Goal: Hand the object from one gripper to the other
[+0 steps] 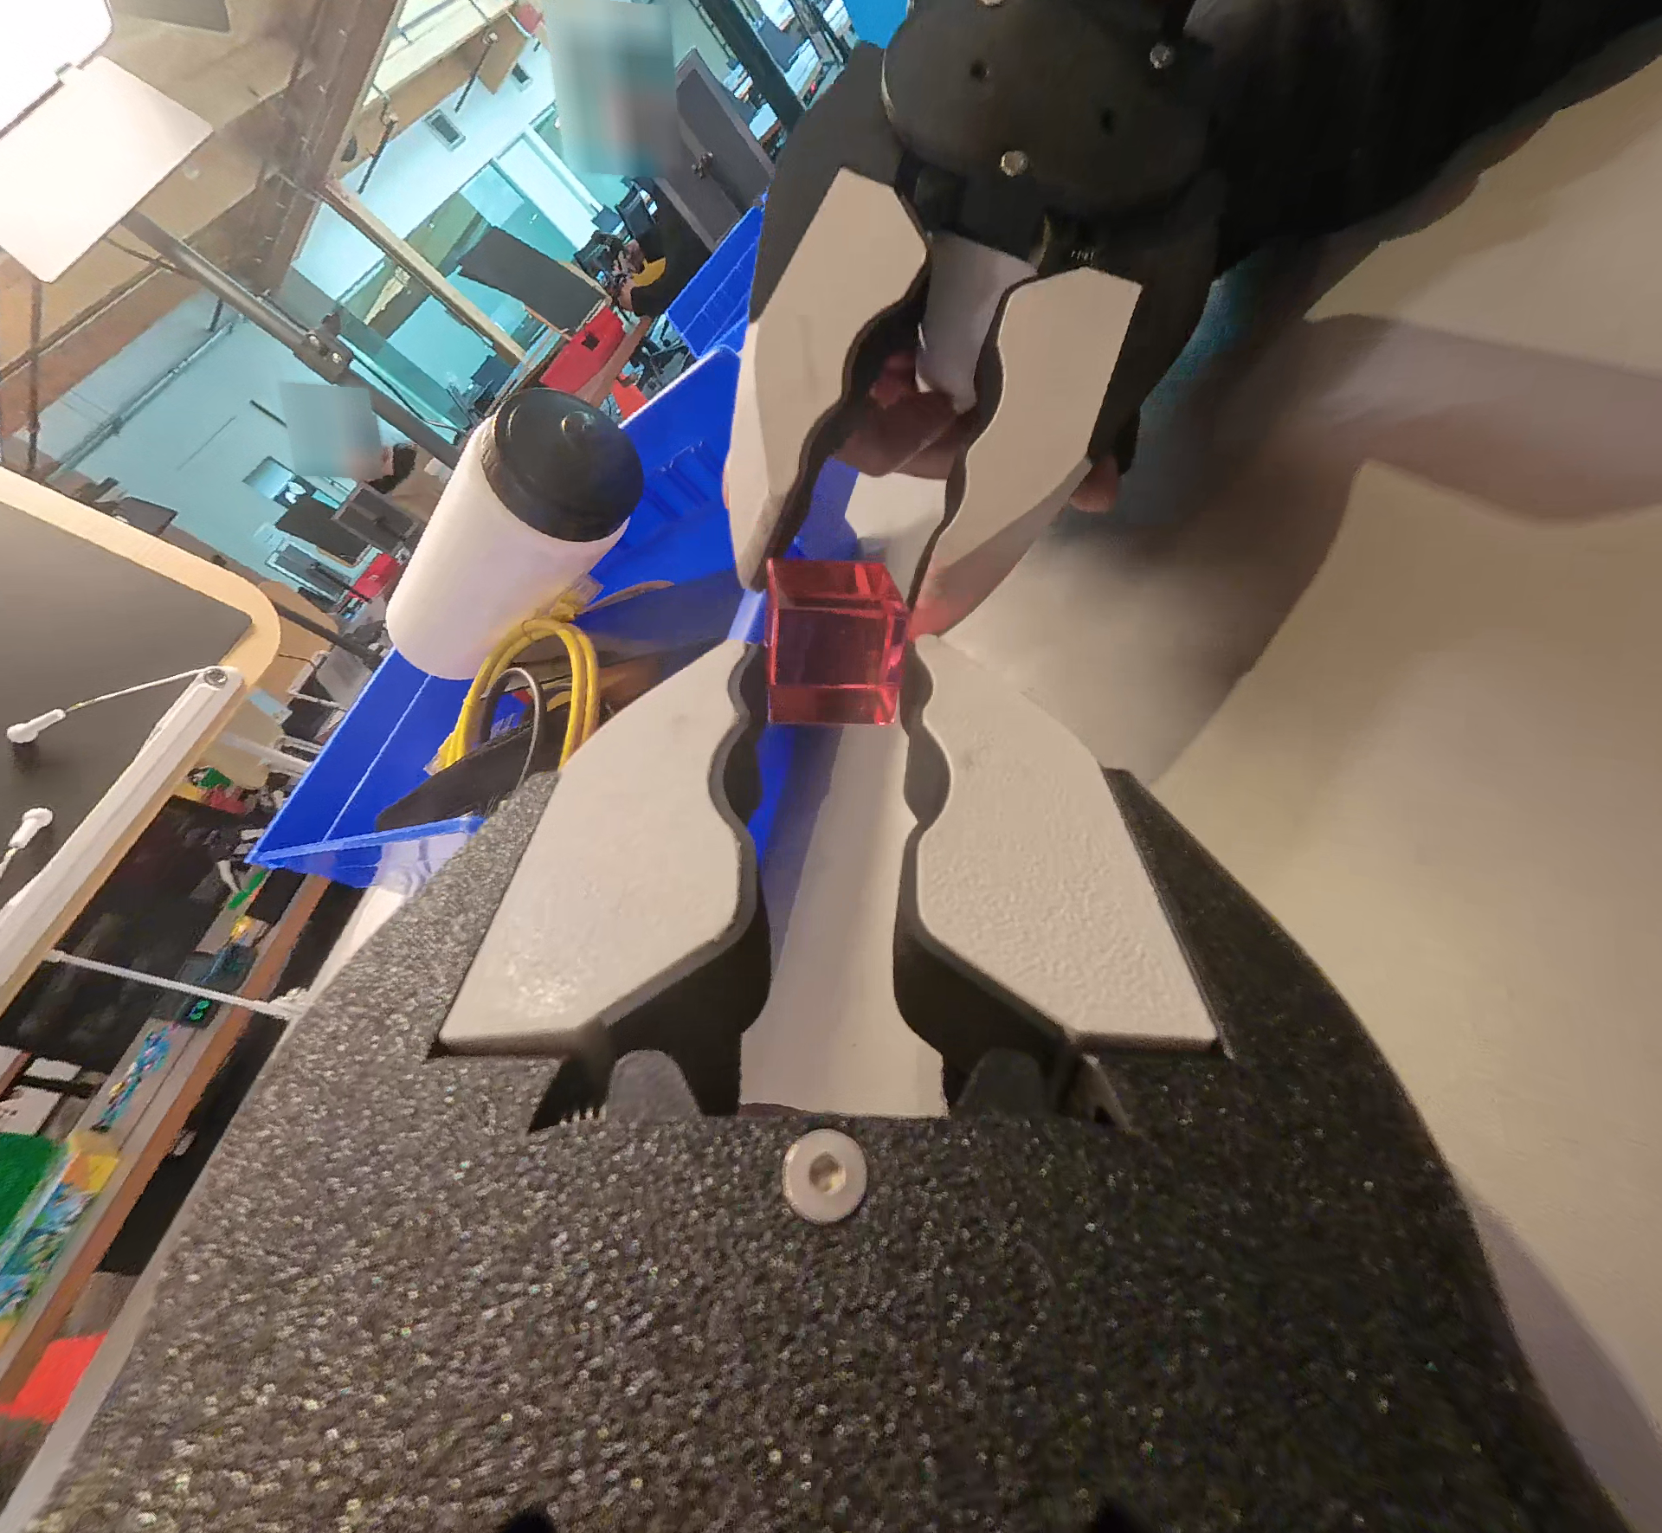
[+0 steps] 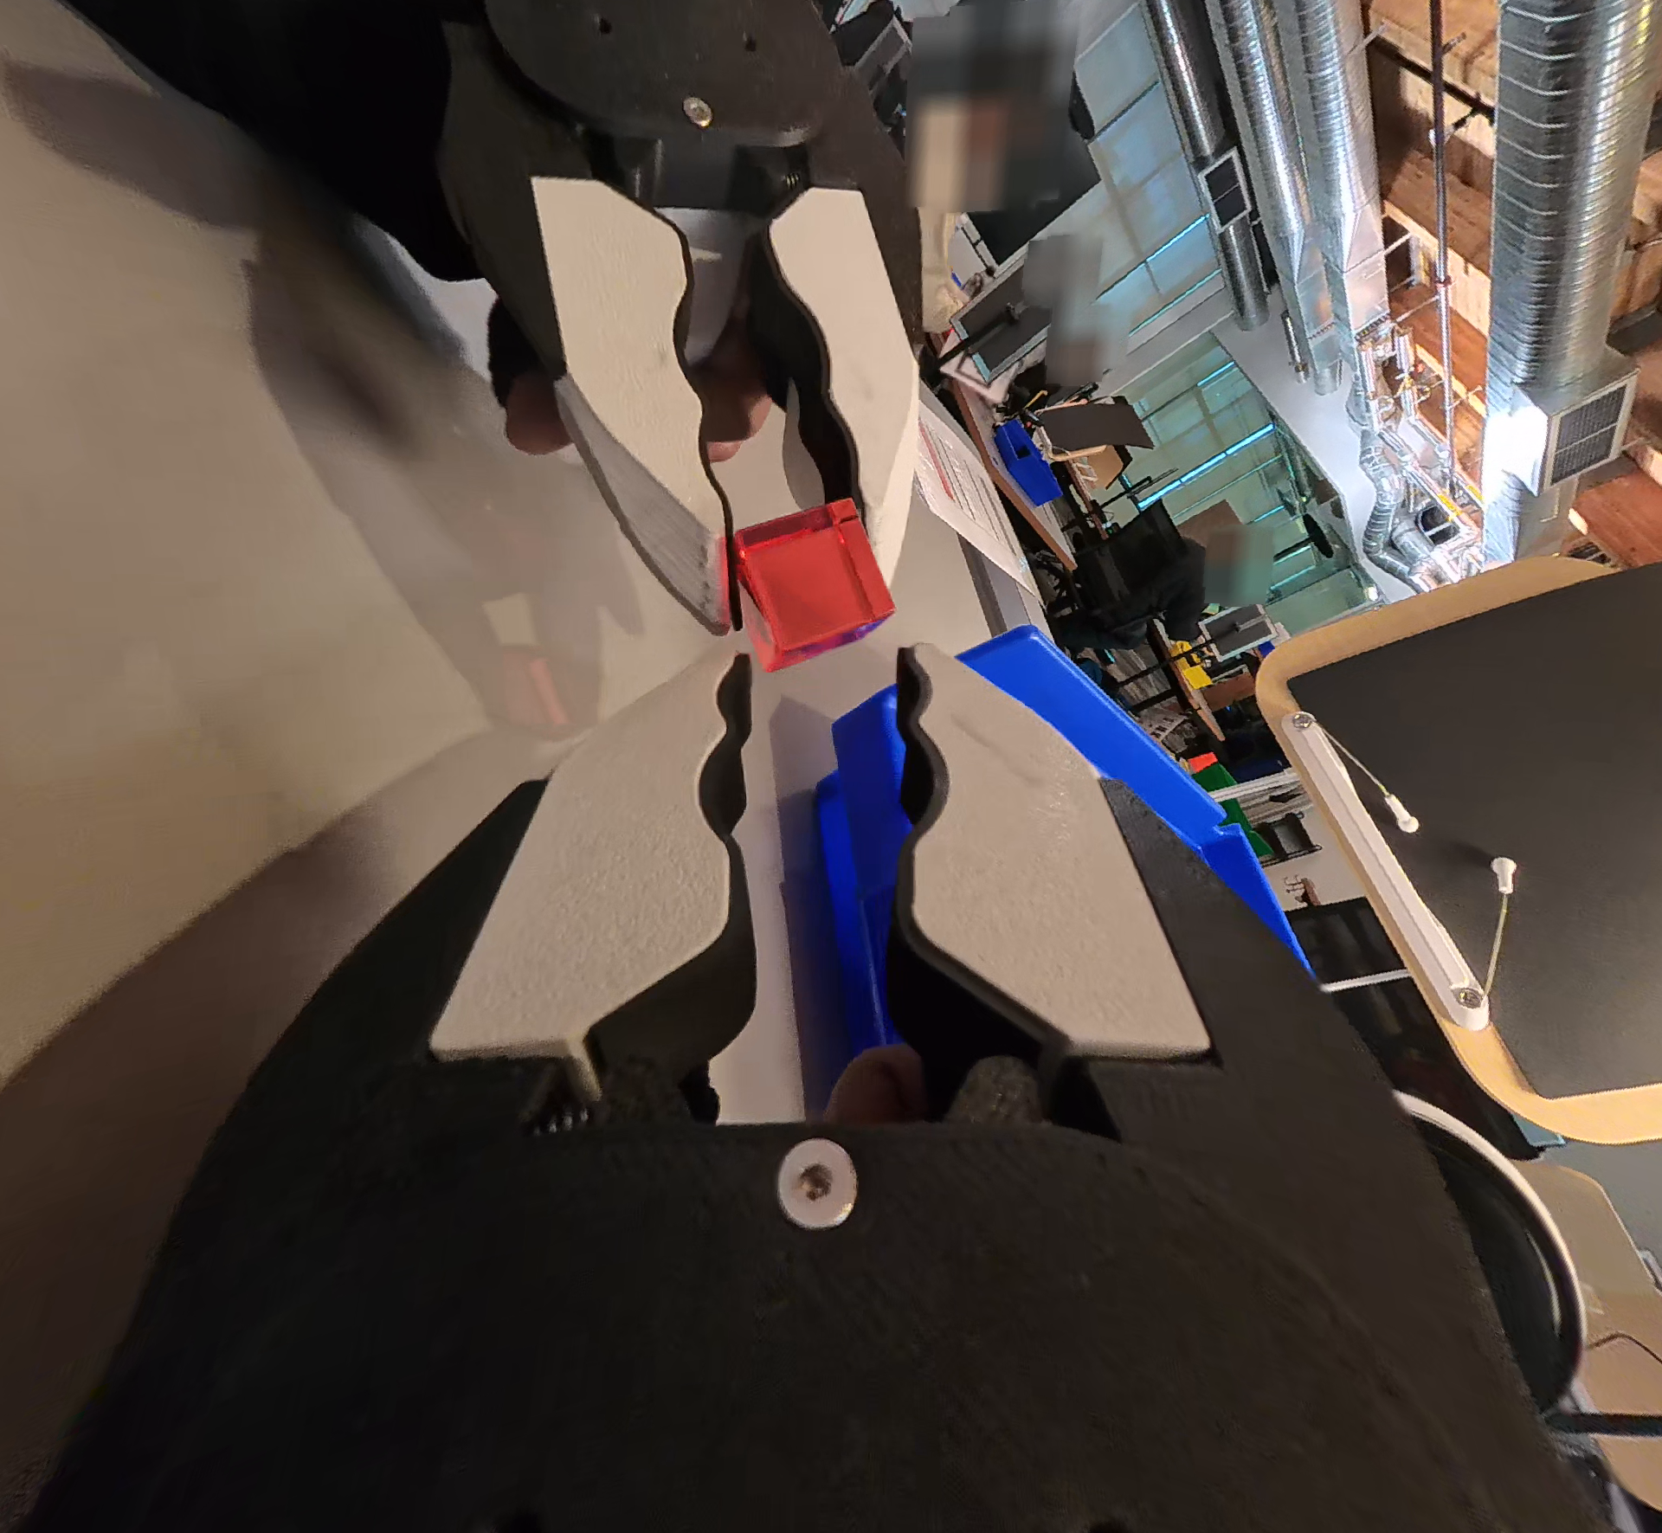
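Your left gripper [image 1: 836, 658] has the red cube [image 1: 832, 653] pinched between its fingertips. The fingers are closed only to the cube's width, and the rest of the gap behind it is bare. From the right wrist view the same grip shows head on: the left gripper [image 2: 800, 568] comes in from the top, with one tip against each side of the cube [image 2: 809, 581].

Your right gripper [image 2: 827, 658] is open, its jaws a little wider apart than the cube. Its tips stand just at the cube's near corner and are not clamped on it. In the left wrist view the right gripper [image 1: 841, 577] comes down from the top, and its two tips flank the cube's far edge. Whether they touch it there cannot be told.

The two grippers meet nose to nose, with the cube in the air between them above the pale table [image 1: 1439, 770]. It is over the part just beside the blue bin [image 1: 405, 734].

A white bottle [image 1: 486, 545] with a black cap leans in the bin. A coil of yellow cable [image 1: 576, 680] lies below it. In the right wrist view the bin [image 2: 1079, 716] runs off to the right behind the right gripper's finger.
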A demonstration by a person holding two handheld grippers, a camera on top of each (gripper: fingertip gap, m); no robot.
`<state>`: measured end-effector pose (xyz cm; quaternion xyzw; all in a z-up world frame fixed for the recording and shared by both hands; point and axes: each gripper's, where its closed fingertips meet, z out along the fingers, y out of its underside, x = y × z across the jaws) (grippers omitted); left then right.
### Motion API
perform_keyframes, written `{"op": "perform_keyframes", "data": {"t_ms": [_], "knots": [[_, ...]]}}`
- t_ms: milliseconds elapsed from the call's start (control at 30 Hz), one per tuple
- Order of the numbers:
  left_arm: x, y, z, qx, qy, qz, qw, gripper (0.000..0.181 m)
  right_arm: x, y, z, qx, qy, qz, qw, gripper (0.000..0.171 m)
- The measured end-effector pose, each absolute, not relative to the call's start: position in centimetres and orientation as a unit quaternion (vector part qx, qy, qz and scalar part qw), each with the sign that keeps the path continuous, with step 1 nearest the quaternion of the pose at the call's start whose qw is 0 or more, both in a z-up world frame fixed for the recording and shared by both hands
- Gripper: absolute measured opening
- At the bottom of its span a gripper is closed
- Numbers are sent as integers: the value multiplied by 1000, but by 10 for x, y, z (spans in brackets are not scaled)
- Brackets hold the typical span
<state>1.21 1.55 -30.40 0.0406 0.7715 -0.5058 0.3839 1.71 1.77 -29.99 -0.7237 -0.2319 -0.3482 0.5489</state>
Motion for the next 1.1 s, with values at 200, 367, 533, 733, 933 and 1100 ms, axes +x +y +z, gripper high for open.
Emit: {"op": "perform_keyframes", "data": {"t_ms": [200,367,533,733,933,1100], "knots": [[12,13,-316,70,788,-457,405,29,11,18,-309,-726,-271,-365,516,40],[11,12,-318,95,782,-433,438,30,13,19,-315,-724,-290,-399,481,27],[15,14,-305,-5,783,-513,352,46,25,17,-299,-692,-275,-473,471,26],[18,16,-277,-173,721,-656,140,62,33,13,-279,-630,-270,-580,441,26],[19,8,-284,-173,728,-637,184,30,23,20,-281,-600,-300,-614,416,26],[24,16,-284,-107,739,-584,319,29,18,20,-287,-663,-260,-484,509,30]]}}
